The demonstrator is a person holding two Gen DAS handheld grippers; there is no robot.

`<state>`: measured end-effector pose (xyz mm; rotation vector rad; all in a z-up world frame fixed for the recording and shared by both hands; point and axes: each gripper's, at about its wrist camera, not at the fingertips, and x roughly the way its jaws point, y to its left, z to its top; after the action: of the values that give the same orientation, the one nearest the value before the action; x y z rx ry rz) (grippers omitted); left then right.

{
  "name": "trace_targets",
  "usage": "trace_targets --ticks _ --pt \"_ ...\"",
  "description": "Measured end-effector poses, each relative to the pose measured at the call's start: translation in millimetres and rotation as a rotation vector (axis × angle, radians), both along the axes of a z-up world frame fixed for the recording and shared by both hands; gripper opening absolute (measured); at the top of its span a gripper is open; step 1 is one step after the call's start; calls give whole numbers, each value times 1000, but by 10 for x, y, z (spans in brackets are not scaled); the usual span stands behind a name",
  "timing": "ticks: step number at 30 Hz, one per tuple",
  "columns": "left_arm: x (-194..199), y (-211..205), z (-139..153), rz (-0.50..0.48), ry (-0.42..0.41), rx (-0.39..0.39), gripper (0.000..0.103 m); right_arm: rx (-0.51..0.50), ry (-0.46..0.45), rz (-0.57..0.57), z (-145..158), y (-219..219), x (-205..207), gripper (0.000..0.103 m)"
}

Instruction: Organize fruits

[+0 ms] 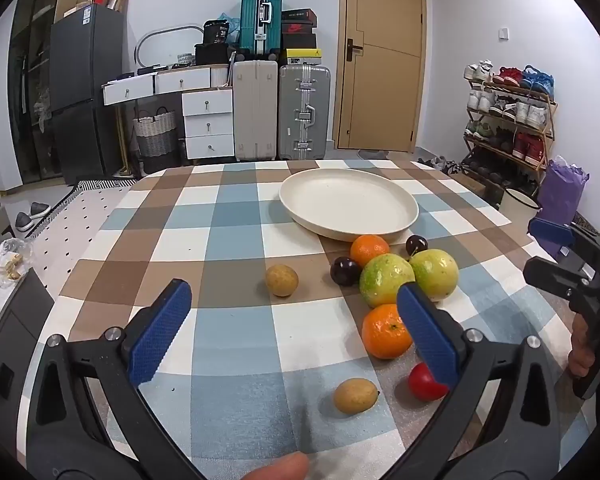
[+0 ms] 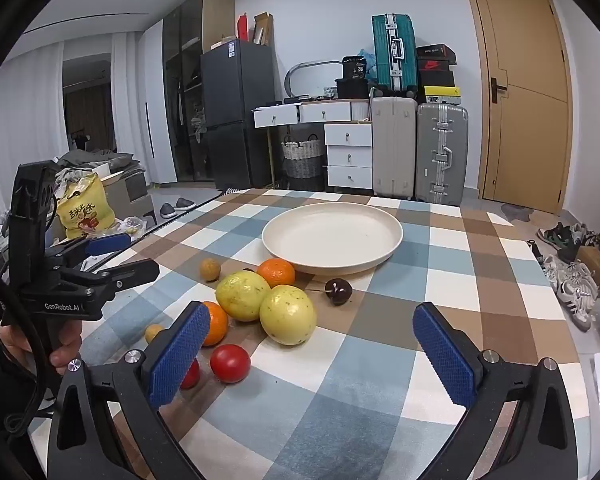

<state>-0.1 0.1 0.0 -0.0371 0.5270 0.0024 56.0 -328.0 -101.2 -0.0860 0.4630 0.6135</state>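
A cream plate [image 1: 308,204] [image 2: 284,248] sits empty on the checked tablecloth. In front of it lies a cluster of fruit: two green-yellow guavas [image 1: 384,278] [image 2: 288,314], two oranges [image 1: 384,334] [image 2: 277,272], dark plums [image 1: 345,271] [image 2: 339,291], brown longans [image 1: 282,280] [image 2: 210,269] and red tomatoes [image 1: 422,384] [image 2: 230,363]. My left gripper [image 1: 296,334] is open and empty, above the cloth left of the cluster. My right gripper [image 2: 312,354] is open and empty, just in front of the near guava. Each gripper shows in the other's view, the right gripper [image 1: 556,256] and the left gripper [image 2: 116,256].
The table edge runs at left and right. Beyond it stand suitcases [image 1: 304,114], a white drawer unit [image 1: 208,124], a dark fridge [image 1: 84,92], a wooden door [image 1: 380,56] and a shoe rack [image 1: 508,116]. A yellow bag [image 2: 84,208] sits left of the table.
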Motion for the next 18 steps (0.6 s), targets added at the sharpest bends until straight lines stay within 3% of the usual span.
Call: trace_targets --ticks 18 --pt "1 3 -1 0 -1 -10 102 17 25 -6 -16 -35 28 103"
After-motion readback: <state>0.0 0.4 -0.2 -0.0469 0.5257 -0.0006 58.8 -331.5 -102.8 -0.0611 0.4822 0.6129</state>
